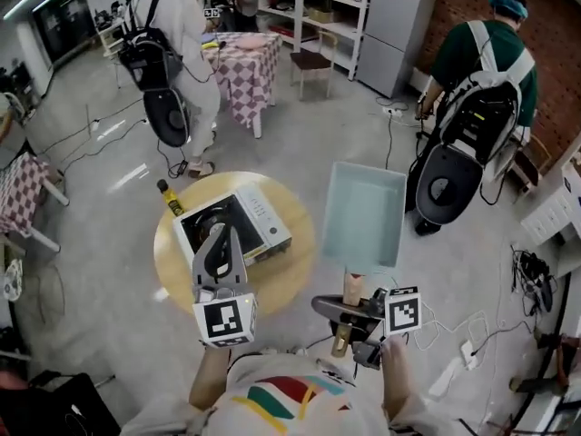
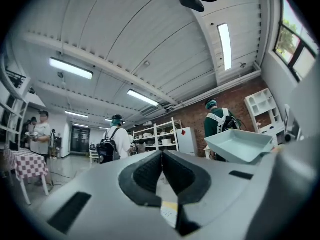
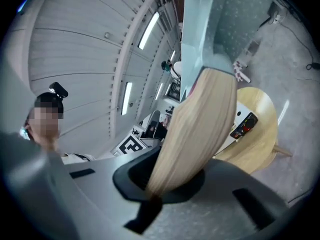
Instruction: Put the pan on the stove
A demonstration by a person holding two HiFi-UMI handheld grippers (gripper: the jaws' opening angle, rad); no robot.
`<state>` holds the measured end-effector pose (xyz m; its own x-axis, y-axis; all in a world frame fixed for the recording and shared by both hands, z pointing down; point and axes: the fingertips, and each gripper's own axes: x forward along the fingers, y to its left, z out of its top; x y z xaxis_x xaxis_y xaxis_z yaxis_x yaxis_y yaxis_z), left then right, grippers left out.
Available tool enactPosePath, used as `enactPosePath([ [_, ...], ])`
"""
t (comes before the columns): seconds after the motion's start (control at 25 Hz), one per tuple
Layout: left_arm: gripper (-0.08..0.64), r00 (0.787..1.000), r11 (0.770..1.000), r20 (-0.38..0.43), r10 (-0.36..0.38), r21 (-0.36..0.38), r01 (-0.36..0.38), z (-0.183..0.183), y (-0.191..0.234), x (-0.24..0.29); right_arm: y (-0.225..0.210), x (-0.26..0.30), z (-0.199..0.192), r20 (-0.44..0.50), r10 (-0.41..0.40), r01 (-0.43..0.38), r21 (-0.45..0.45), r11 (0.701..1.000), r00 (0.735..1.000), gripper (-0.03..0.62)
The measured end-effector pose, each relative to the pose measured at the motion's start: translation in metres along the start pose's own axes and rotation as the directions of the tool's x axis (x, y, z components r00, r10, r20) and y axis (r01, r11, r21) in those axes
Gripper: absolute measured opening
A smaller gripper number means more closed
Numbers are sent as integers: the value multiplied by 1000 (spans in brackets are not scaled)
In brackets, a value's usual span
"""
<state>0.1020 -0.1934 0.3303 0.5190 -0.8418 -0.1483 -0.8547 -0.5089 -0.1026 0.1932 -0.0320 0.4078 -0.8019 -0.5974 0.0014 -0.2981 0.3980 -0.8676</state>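
A pale blue-green square pan [image 1: 365, 214] with a wooden handle [image 1: 351, 289] hangs in the air to the right of the round wooden table [image 1: 292, 263]. My right gripper [image 1: 349, 314] is shut on that handle [image 3: 196, 134], and the pan [image 3: 220, 24] rises above the jaws. A white portable stove [image 1: 243, 223] with a black burner stands on the table. My left gripper [image 1: 220, 236] hovers over the stove's near side, its jaws shut with nothing between them [image 2: 162, 170]. The pan [image 2: 241, 145] shows at the right of the left gripper view.
A dark bottle with a yellow label [image 1: 170, 198] lies at the table's left edge. Two people with backpacks [image 1: 172, 44] [image 1: 477, 107] stand farther off. A checkered table [image 1: 245, 62], shelves [image 1: 322, 7] and floor cables with a power strip [image 1: 454, 371] surround the spot.
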Motion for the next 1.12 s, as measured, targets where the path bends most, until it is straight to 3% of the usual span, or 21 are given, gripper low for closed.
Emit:
enactPosePath([
  [0.24, 6, 983, 984, -26, 179, 24, -179, 3, 66, -38, 11, 50, -11, -161, 102, -101, 20, 995, 982, -3],
  [0.56, 6, 953, 953, -25, 301, 31, -301, 2, 111, -75, 27, 96, -32, -321, 198, -193, 49, 980, 926, -3],
  [0.84, 5, 936, 937, -40, 350, 23, -349, -10, 146, -88, 31, 128, -50, -403, 233, -224, 70, 972, 885, -2],
  [1.12, 6, 931, 932, -49, 363, 15, -362, -19, 164, -91, 28, 150, -60, -444, 243, -226, 91, 970, 862, -2],
])
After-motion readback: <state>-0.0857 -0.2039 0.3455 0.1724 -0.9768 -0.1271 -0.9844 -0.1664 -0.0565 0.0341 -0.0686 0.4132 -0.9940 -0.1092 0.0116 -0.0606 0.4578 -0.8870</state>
